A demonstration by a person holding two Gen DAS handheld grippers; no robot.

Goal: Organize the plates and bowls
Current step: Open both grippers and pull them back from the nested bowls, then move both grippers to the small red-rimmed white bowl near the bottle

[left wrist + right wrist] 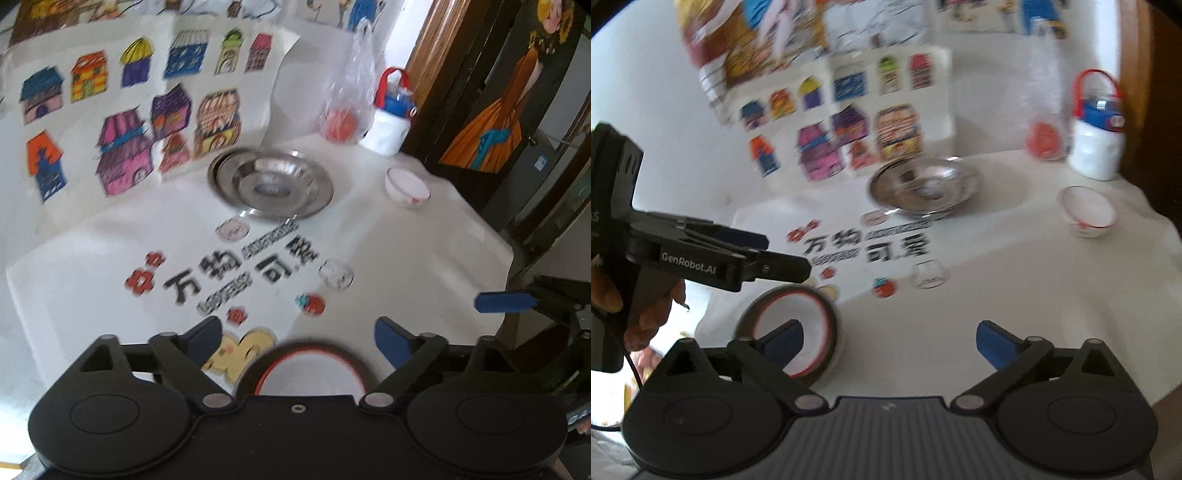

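- Blue-padded fingers of the left gripper (299, 341) stand wide apart with nothing pressed between them; a red-rimmed bowl (312, 373) sits on the table just beyond and below the gap, partly hidden by the gripper body.
- In the right wrist view, the same red-rimmed bowl (792, 332) lies just behind the left-hand finger of the right gripper (890, 341), whose jaws are also spread wide and hold nothing.
- The left gripper (746, 254) shows there from the side, above the bowl and clear of it, with a person's hand (635, 302) around its handle.
- Steel plates (271, 184), stacked with a shallow steel bowl on top, rest well ahead of the left fingers, near a sheet of coloured house drawings (122, 122).
- A small white bowl with red marks (408, 188) stands ahead and right of the fingers, apart from the steel stack.
- A small clear glass cup (336, 275) sits nearer, just ahead of the right-hand finger.
- Farther back, a clear plastic bag with something orange inside (341, 122) stands beside a white bottle with a blue lid and red handle (389, 118).
- The white tablecloth (110, 258) carries black printed characters and cartoon stickers between the fingers and the steel stack.
- Both views are somewhat blurred.
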